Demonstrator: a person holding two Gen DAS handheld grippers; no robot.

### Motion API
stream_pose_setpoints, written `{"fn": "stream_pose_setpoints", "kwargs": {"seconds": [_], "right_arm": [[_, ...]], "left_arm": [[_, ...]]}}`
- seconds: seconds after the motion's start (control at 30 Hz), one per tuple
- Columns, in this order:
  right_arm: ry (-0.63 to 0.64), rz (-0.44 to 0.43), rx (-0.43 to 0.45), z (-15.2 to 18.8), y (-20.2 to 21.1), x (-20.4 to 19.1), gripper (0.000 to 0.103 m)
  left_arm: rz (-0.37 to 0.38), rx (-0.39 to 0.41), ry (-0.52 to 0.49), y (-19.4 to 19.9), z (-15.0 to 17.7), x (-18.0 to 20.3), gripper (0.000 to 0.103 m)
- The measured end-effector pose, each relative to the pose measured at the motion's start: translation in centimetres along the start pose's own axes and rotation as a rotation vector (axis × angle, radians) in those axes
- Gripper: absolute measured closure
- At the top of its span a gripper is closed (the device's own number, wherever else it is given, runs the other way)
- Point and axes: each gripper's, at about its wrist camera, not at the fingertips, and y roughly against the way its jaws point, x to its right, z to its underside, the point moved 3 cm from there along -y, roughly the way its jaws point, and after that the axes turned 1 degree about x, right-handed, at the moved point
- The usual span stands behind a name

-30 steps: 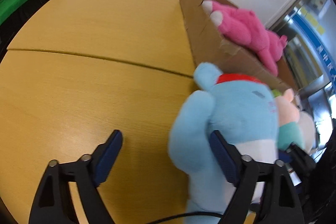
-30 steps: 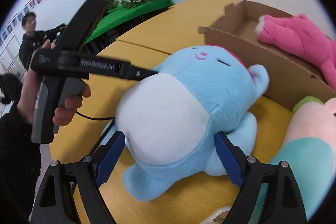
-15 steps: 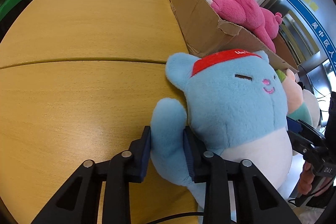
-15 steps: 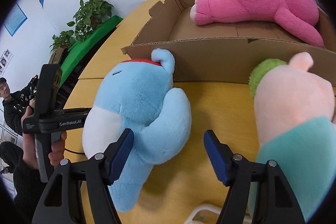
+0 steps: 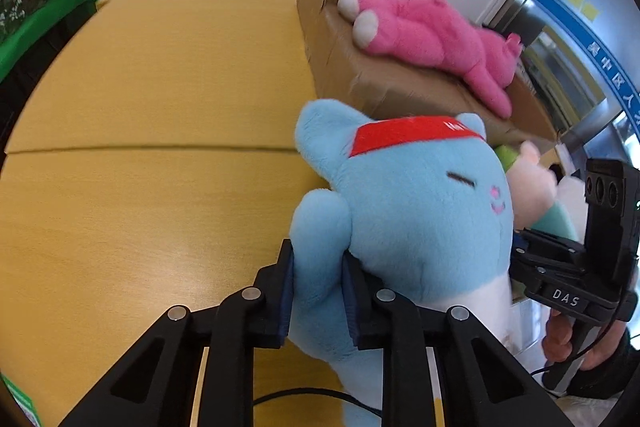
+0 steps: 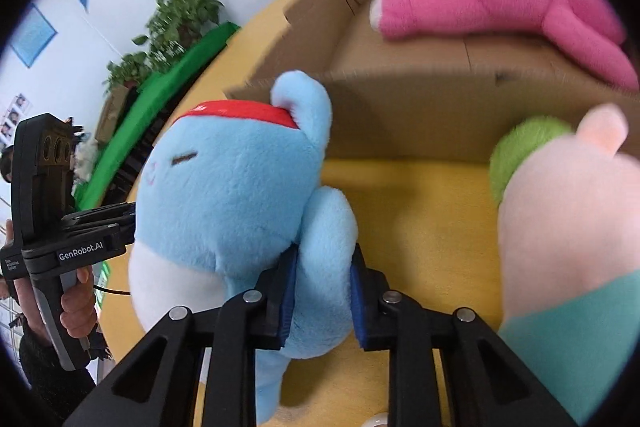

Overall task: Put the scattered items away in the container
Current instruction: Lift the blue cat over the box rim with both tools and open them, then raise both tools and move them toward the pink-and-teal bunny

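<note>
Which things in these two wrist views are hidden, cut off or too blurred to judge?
- Blue plush lower body: left wrist view, cut by the bottom edge and covered by the left gripper.
- Cardboard box floor: right wrist view, blurred and partly covered by the pink plush.
- Peach plush face: both views, turned away or behind the blue plush.
- Right gripper pads: sunk in the fur.

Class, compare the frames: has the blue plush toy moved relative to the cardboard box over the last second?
Yes. The blue plush toy has swung upright, its head now rising against the cardboard box wall.
</note>
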Motion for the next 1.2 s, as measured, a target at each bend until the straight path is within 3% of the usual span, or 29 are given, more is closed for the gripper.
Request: {"fn": "stream_pose_setpoints", "kwargs": {"seconds": [0.2,0.33,0.4,0.5,0.57,0.73,0.83,0.93,0.97,1.0,1.03,1.07,1.1,1.13,1.17,1.2], "right_arm": [[0.057,-0.045,0.209,-5.5,6.5,-0.7,0.081],[0.055,-0.01,0.3,-11.7,8.7,1.5,0.081],[0.059,0.035,0.333,-15.1,8.5,2.9,0.081],[0.018,0.085,0.304,-18.6,6.0,5.5,0.081],[-0.009,0.11,0.255,-19.2,3.7,7.3,0.081],[-0.075,0.144,0.014,-17.1,-5.1,10.5,0.081],[-0.082,0.111,-0.027,-16.5,-6.4,10.1,0.076],[-0.049,0.132,-0.014,-16.9,-5.9,9.5,0.068],[-0.057,0.136,-0.011,-16.8,-5.8,9.6,0.064],[-0.07,0.134,-0.008,-16.5,-5.4,9.7,0.053],[-0.078,0.135,0.012,-16.4,-4.6,9.8,0.045],[-0.085,0.137,0.032,-16.3,-3.8,9.9,0.03],[-0.09,0.131,0.067,-16.2,-2.0,9.9,0.024],[-0.091,0.126,0.094,-15.7,-0.8,9.7,0.024],[-0.092,0.123,0.119,-15.3,0.8,9.6,0.024],[-0.083,0.118,0.142,-14.7,2.2,9.2,0.023]], "left_arm": [[-0.038,0.183,-0.095,6.4,-6.5,5.0,0.081],[-0.079,0.244,-0.178,5.8,-13.3,8.4,0.081],[-0.107,0.237,-0.2,3.7,-16.3,9.1,0.08],[-0.144,0.181,-0.188,-1.2,-20.2,9.0,0.08],[-0.171,0.129,-0.18,-4.6,-21.5,8.4,0.08],[-0.276,-0.028,-0.173,-12.2,-20.3,6.1,0.08],[-0.31,-0.049,-0.148,-13.4,-19.1,4.3,0.079],[-0.256,-0.039,-0.091,-12.6,-18.9,3.1,0.074],[-0.247,-0.03,-0.082,-12.1,-18.8,3.1,0.073],[-0.246,-0.018,-0.075,-11.5,-18.6,3.4,0.072],[-0.245,-0.005,-0.069,-10.8,-18.5,3.6,0.068],[-0.257,0.019,-0.063,-9.9,-18.3,3.8,0.049],[-0.278,0.056,-0.056,-8.6,-18.1,4.1,0.036],[-0.29,0.105,-0.048,-7.0,-17.8,4.5,0.015],[-0.284,0.151,-0.04,-5.4,-17.3,5.1,0.007],[-0.268,0.188,-0.035,-4.0,-16.7,5.7,0.006]]}}
